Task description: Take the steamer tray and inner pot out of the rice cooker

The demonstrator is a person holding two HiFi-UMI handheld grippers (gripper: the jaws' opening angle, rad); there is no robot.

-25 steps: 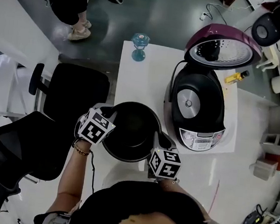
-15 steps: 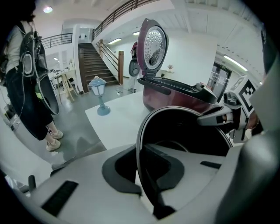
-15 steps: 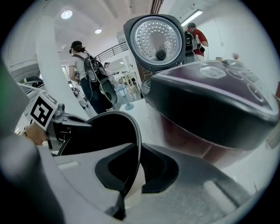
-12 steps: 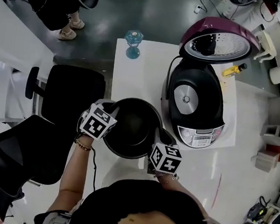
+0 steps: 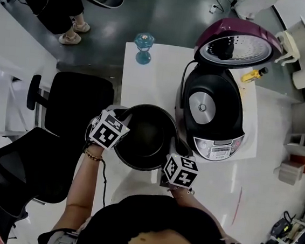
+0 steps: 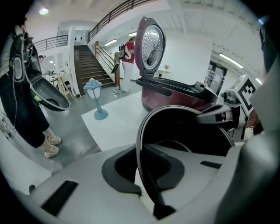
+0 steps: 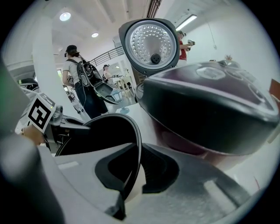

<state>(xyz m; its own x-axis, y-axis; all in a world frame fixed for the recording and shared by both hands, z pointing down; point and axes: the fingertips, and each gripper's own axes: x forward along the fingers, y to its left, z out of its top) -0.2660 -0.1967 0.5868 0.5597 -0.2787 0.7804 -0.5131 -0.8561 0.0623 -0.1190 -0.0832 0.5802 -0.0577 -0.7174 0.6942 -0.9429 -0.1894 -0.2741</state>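
You have one black round metal inner pot (image 5: 146, 137), one maroon rice cooker (image 5: 213, 114) with its lid raised, and two hand-held grippers. The left hand-held gripper (image 5: 121, 124) is clamped nearly closed on the pot rim at 9 o'clock. The right hand-held gripper (image 5: 173, 149) is clamped likewise at 4 o'clock. The pot is at 8 o'clock from the cooker, over the white worktop (image 5: 146, 83). Its underside is hidden, so you cannot tell whether it rests on the worktop.

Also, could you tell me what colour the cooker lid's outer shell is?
Deep purple; the lid shows best in the head view.
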